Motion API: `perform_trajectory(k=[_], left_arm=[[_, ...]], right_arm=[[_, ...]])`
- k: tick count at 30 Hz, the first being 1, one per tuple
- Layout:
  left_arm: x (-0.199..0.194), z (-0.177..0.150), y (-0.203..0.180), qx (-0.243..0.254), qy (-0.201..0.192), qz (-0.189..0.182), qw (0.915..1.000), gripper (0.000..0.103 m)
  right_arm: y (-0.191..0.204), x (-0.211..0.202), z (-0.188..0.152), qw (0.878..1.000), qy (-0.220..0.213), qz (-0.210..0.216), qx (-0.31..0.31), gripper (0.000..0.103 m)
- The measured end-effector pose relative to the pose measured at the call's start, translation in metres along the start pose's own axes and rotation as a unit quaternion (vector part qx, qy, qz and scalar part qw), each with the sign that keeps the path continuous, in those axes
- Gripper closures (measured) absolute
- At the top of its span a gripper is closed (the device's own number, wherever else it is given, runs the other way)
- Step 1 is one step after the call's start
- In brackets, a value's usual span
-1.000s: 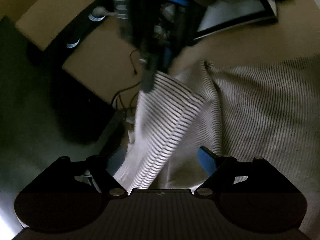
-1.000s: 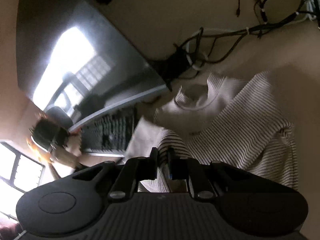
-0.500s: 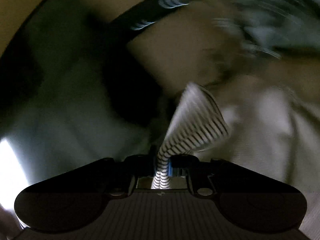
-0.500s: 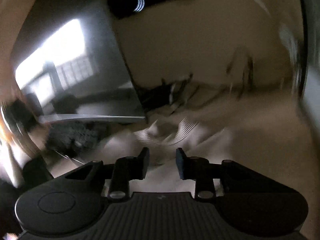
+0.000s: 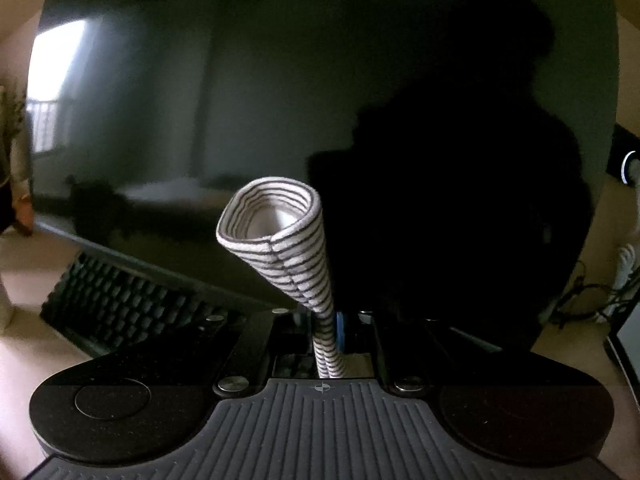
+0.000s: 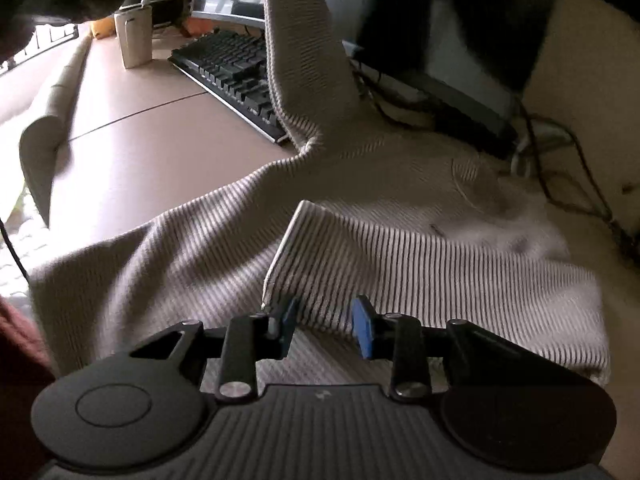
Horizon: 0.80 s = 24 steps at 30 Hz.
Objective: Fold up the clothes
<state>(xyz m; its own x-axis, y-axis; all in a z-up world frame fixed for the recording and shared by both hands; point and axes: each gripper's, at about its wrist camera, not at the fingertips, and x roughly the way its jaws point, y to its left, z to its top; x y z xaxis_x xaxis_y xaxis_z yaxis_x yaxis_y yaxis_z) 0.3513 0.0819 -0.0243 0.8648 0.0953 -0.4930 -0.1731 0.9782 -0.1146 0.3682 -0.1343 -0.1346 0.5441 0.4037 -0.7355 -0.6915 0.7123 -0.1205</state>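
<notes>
Right wrist view: no brand, label or legible writing anywhere; keyboard (image 6: 234, 76) keys too blurred to read. Beige desk (image 6: 152, 148) carries a cream sweater with thin dark stripes (image 6: 400, 216), spread across the near and right part of the surface. One folded sleeve (image 6: 320, 264) lies flat on the body, its cuff edge nearest the camera. The other sleeve (image 6: 300, 48) rises off the desk at far centre, pulled up and out of the top of the view, passing in front of the keyboard. A dark monitor base and tangled cables (image 6: 552, 148) sit at far right; a small pale box (image 6: 134, 36) stands at far left.

Right gripper (image 6: 323, 330) hovers over the folded sleeve's near edge, blue pads partly apart and opening, nothing pinched between them; cloth lies below, contact unclear.

Left wrist view: a large dark monitor screen (image 5: 240, 100) fills the background, with the keyboard (image 5: 120, 300) at lower left. Left gripper (image 5: 326, 336) is clamped tight on the striped sleeve (image 5: 288, 248), whose open cuff (image 5: 268, 212) stands up beyond the fingers like a funnel, hollow facing the camera.
</notes>
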Motion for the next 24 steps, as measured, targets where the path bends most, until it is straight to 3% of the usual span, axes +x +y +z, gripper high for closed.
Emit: perform_trajectory(k=[2, 4, 5, 6, 8, 10, 11, 14, 18, 21, 24], left_arm=[[-0.001, -0.001, 0.003, 0.001, 0.004, 0.003, 1.0, 0.091], [-0.003, -0.002, 0.006, 0.003, 0.004, 0.006, 1.0, 0.091], [-0.003, -0.001, 0.008, 0.002, 0.005, 0.007, 1.0, 0.09], [-0.003, -0.001, 0.01, 0.0, 0.006, 0.009, 0.9999, 0.09], [-0.001, 0.0, 0.014, -0.006, 0.01, 0.012, 0.9999, 0.09], [0.0, 0.001, 0.016, -0.01, 0.012, 0.012, 0.9998, 0.09], [0.001, 0.001, 0.016, -0.01, 0.013, 0.011, 0.9998, 0.09], [0.002, 0.002, 0.018, -0.01, 0.017, 0.01, 0.9997, 0.09], [0.002, 0.001, 0.023, -0.017, 0.025, 0.01, 0.9995, 0.09], [0.002, 0.001, 0.027, -0.019, 0.032, 0.011, 0.9992, 0.09], [0.002, 0.001, 0.029, -0.021, 0.04, 0.01, 0.9989, 0.089]], right_arm=[[-0.001, -0.002, 0.004, 1.0, -0.007, 0.007, 0.007, 0.07], [-0.001, -0.009, 0.009, 1.0, -0.016, 0.023, 0.013, 0.055], [0.002, -0.012, 0.01, 0.999, -0.021, 0.03, 0.008, 0.038], [0.004, -0.015, 0.012, 0.999, -0.026, 0.037, 0.004, 0.031], [0.01, -0.015, 0.013, 0.999, -0.029, 0.039, -0.009, 0.031], [0.015, -0.001, 0.011, 1.0, -0.012, 0.017, -0.019, 0.042], [0.014, 0.003, 0.012, 1.0, -0.004, 0.015, -0.012, 0.071], [0.006, 0.005, 0.021, 1.0, -0.001, 0.018, 0.022, 0.094], [-0.027, -0.023, 0.047, 0.989, -0.07, -0.015, 0.133, 0.094], [-0.052, -0.054, 0.067, 0.958, -0.163, -0.07, 0.226, 0.094], [-0.05, -0.065, 0.086, 0.933, -0.23, -0.126, 0.245, 0.093]])
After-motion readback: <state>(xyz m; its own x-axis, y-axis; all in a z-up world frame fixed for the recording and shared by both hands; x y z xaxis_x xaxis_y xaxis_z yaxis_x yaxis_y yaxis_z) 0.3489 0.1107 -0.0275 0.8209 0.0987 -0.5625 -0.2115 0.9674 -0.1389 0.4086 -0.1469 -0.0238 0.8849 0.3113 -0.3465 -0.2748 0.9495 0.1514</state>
